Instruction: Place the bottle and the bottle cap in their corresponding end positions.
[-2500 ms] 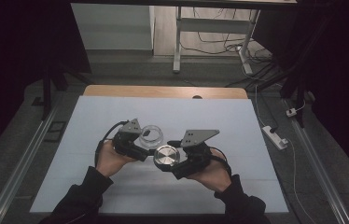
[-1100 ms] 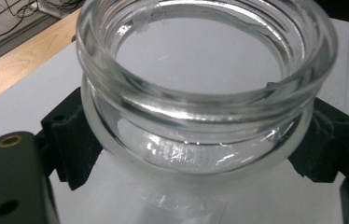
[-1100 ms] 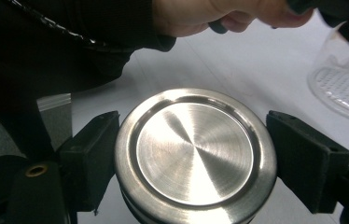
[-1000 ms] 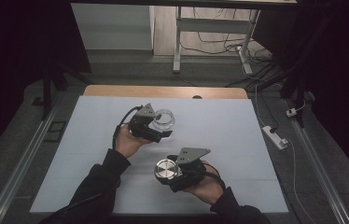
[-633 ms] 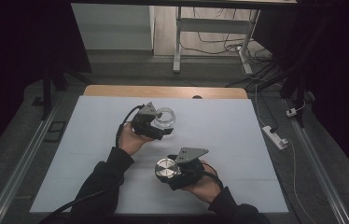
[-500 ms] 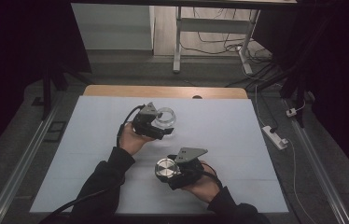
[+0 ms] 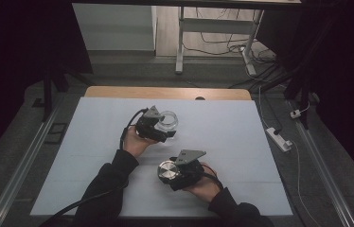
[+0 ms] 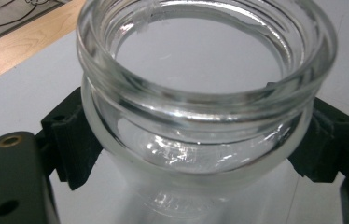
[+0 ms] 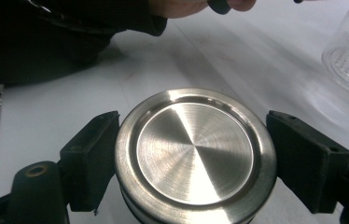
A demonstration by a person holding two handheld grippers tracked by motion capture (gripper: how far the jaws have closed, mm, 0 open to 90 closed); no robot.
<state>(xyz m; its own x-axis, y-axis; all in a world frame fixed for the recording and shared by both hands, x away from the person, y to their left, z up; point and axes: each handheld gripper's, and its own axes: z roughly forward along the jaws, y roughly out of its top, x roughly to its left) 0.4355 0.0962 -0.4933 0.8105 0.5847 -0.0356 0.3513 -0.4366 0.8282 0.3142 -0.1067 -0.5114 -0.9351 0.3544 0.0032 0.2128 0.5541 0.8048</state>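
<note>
The left gripper [image 7: 162, 128] is clamped on a clear glass jar [image 8: 200, 93], its 2 black jaws pressing the jar's opposite sides just below the threaded neck. In the high view the jar [image 7: 166, 121] sits toward the far middle of the pale table [image 7: 241, 137], near or on the surface; which, I cannot tell. It stands upright, mouth open to the ceiling, its long axis vertical. Nothing is visible inside it.

The right gripper [image 7: 174, 174] is clenched on a round brushed-steel lid [image 9: 195, 154], jaws bearing on 2 opposite points of its rim. The lid [image 7: 167, 171] lies close to the near edge of the table, well apart from the jar, flat top upward, its short axis vertical.

The jar is probably rigid, fairly heavy for its size, smooth and breakable, so the grip under the neck ridge looks the safest hold against slipping. The lid is likely light, stiff and slick; its rim is the only sensible place to hold it.
</note>
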